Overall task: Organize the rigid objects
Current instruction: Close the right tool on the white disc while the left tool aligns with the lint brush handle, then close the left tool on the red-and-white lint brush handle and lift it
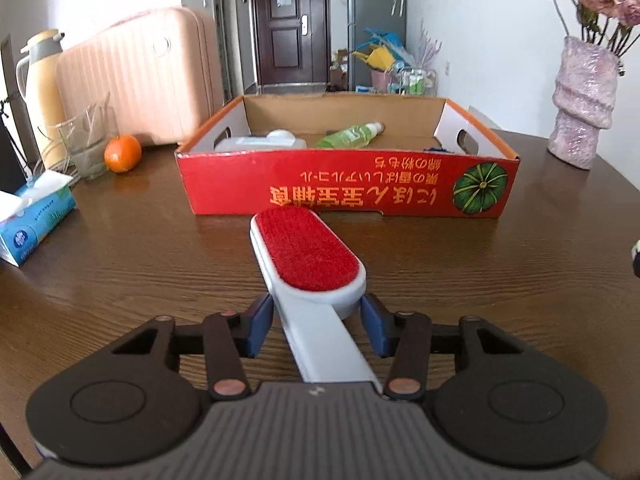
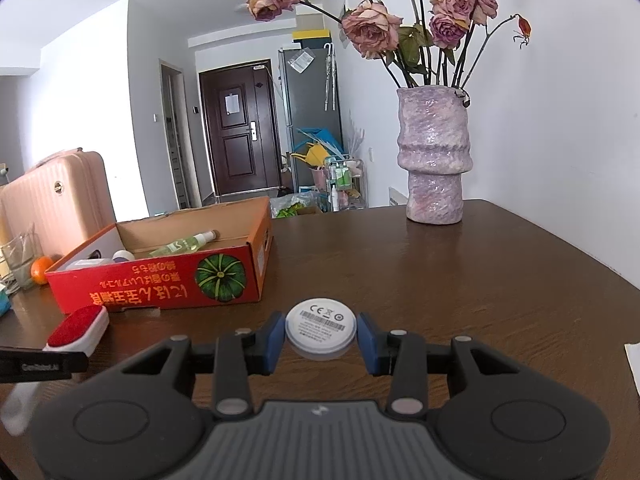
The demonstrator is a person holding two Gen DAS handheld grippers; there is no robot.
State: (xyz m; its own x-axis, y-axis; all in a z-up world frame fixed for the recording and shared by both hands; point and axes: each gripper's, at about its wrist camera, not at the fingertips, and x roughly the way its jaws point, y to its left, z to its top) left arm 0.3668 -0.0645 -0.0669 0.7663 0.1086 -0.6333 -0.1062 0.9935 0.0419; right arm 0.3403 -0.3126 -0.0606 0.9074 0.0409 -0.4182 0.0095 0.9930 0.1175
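Two grippers, both loaded, both short of the box.

Near: left gripper [image 1: 316, 320] closed down on the neck of the lint brush [image 1: 308, 264], blue pads [image 1: 258, 326] pinching the grey handle just behind the red head; handle runs back under the gripper body. Head sticks fwd and sits a little skewed to the left of the gripper's axis. Brush looks lifted off the table [image 1: 480, 272], though how far can't be told.

Right gripper [image 2: 320, 338] part-closed on a white round puck [image 2: 319, 330], label side up, one pad at each side of the rim. Grip looks centred.

Mid: red cardboard box [image 1: 348, 188] straight ahead of the left gripper, open top, near wall facing us. Inside: a green bottle [image 1: 352, 134] toward the middle, a white container [image 1: 260, 142] at the left end. Right part of the floor looks free.

Far/around: orange [image 1: 123, 153], glass, tissue pack left of box; vase [image 1: 582, 104] on the right.

Step in hand (my read): carry brush into box. To do it well: raise the head clear of the near wall before going fwd, since the long head leads. Aim for the free stretch right of the bottle, lower flat, then release. Keep right hand wide so the two don't cross. Puck after.
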